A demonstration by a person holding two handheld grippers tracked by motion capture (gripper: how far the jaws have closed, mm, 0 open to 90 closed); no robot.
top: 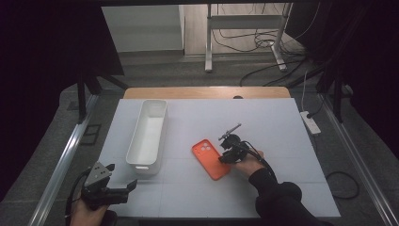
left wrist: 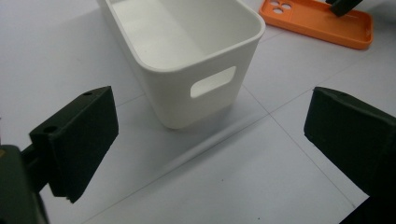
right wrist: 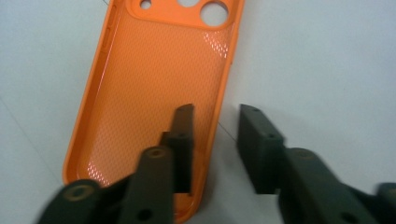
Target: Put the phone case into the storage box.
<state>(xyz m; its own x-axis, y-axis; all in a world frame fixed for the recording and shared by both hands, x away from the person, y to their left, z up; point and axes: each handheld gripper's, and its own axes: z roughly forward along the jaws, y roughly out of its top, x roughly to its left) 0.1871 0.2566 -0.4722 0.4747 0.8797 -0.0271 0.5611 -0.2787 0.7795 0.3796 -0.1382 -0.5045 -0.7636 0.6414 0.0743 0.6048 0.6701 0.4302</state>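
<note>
Item in hand: flat orange silicone phone case (top: 211, 158), open side up, lying on the white table top (top: 263, 117).
Working claw: right gripper (right wrist: 215, 122), held by the person's right hand (top: 248, 165) at the case's right long edge.
Claw state, right: 2 jaws narrowed but still with a gap; 1 jaw sits inside the case, the other outside on the table, so the side wall of the case stands between them. The pads do not yet pinch it.
Key relation: the case's long axis runs away from the right gripper, camera holes at the far end; the straddled wall lies near the close end of that axis.
Idle claw: left gripper (left wrist: 205, 154), jaws wide apart, nothing between them.
Bin: white rectangular plastic bin (left wrist: 187, 51) with a handle slot lies straight ahead of the left gripper, close; the case lies beyond and to the bin's right.
Nearer hand: right, by a wide margin.
Judgement: the next move depends on closing squarely across that thin wall.
</note>
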